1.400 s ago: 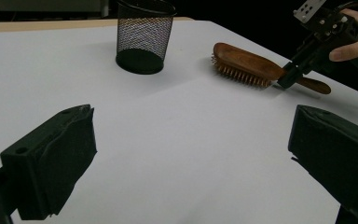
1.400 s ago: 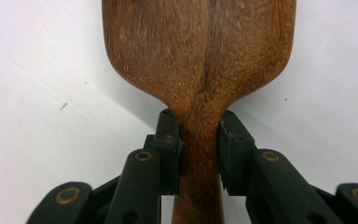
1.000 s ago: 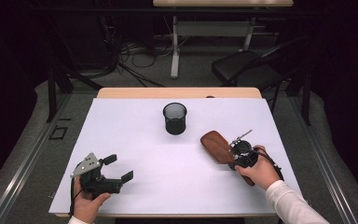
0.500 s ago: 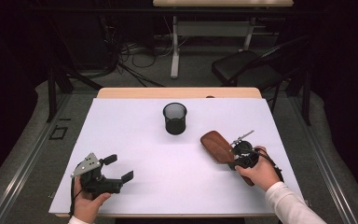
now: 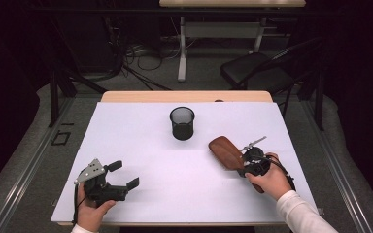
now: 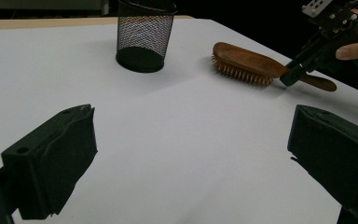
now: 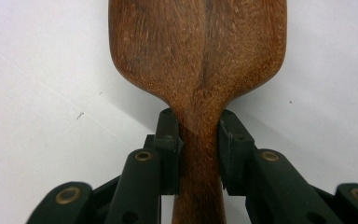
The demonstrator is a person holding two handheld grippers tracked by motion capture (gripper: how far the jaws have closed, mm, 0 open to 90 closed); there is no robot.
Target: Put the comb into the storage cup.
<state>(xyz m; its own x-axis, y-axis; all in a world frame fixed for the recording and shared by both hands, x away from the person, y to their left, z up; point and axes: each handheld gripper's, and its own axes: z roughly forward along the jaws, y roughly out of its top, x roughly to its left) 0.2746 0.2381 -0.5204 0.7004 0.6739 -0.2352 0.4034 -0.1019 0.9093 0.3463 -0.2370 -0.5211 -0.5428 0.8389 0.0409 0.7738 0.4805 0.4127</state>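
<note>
free room: bare white table (image 5: 141, 145) between and ahead of both grippers | obstacles: mesh cup (image 5: 181, 123) set upright mid-table near the far edge; wooden hairbrush (image 5: 226, 152) laid bristles-down just right of it, well apart from the cup

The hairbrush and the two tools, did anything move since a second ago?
Nothing visibly changed. The right tool is still clamped on the handle of the wooden hairbrush, which lies bristles down on the white table. The left tool still hangs open and empty, and the mesh cup stands where it was.

hairbrush (image 7: 198, 60) head cut off, bristles hidden
</note>
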